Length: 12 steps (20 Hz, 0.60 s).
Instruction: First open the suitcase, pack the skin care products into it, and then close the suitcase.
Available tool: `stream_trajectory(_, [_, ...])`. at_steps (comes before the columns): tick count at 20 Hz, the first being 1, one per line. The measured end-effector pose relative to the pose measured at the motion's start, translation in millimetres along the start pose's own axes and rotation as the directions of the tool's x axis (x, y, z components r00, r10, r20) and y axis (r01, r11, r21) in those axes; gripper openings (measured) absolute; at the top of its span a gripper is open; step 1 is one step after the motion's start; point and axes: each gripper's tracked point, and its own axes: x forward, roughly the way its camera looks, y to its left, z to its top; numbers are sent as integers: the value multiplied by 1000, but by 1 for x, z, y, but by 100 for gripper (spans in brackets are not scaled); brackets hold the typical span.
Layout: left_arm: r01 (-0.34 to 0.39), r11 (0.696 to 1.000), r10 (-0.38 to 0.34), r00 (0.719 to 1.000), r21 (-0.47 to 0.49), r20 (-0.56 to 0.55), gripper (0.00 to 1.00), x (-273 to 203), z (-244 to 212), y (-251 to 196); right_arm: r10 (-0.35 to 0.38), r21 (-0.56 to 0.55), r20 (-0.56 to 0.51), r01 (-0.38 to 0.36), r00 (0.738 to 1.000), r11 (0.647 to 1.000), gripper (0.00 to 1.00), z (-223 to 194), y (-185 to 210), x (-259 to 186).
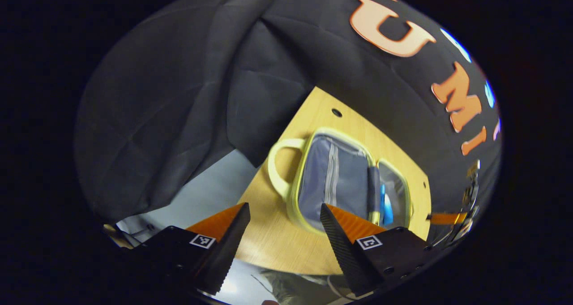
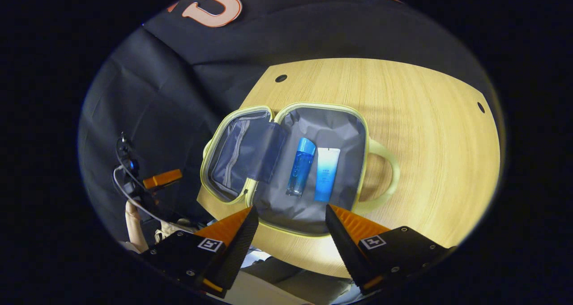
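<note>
A pale yellow suitcase (image 2: 340, 193) with grey lining lies open flat on the wooden table (image 2: 429, 130). Its lid half (image 2: 233, 157) lies to the left. In the main half rest a blue bottle (image 2: 301, 166) and a white-to-blue tube (image 2: 327, 174), side by side. My right gripper (image 2: 291, 217) hovers open over the near rim, touching nothing. In the left gripper view the suitcase (image 1: 331, 179) shows from the other side, handle (image 1: 280, 166) toward me, with a blue product (image 1: 386, 206) seen inside. My left gripper (image 1: 284, 211) is open above the table edge.
The black cloth wall hangs close behind the table on all sides. Small holes (image 2: 281, 78) mark the tabletop corners. In the right gripper view the other gripper (image 2: 162, 178) and a hand (image 2: 132, 224) show at the far left, past the table edge.
</note>
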Motion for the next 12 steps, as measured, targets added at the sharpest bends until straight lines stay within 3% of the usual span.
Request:
stream_trajectory(3, [70,996,-68,997,-48,39,98,36,35,-5,-39,46,25,38,999,998,96,-13,-12,-19])
stream_trajectory(12, [38,980,-45,998,-195,-35,98,125,26,38,-100,258,137,62,986,964,96,-8,-40,-50])
